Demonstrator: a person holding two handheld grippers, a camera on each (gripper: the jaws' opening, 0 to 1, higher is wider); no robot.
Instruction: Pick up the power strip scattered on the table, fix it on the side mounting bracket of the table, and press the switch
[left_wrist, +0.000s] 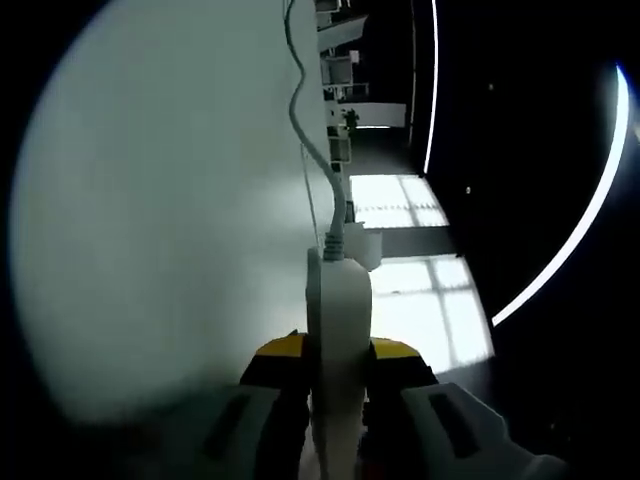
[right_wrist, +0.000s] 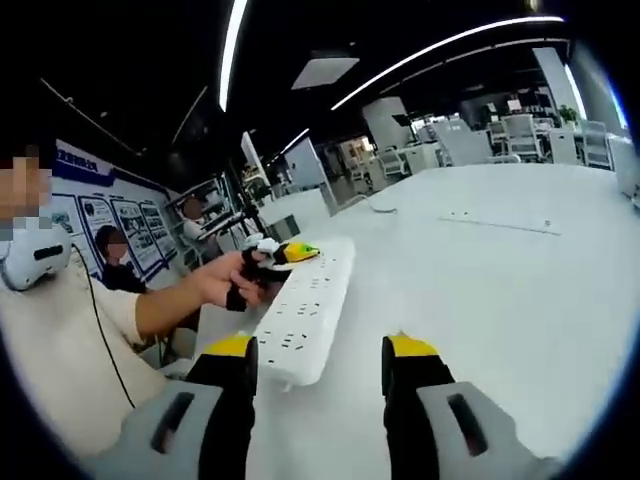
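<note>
A white power strip stands edge-on between the yellow-tipped jaws of my left gripper, which is shut on it. Its grey cable runs away along the white table. In the right gripper view the same power strip hangs above the table, sockets facing up. A person's hand holds the left gripper clamped on the strip's far end. My right gripper is open with nothing between its fingers. The strip's near end hangs just ahead of its left finger.
A person's arm and torso fill the left side. More people sit by a poster wall. A thin white bar lies farther out on the table. Desks and chairs stand beyond the table's far edge.
</note>
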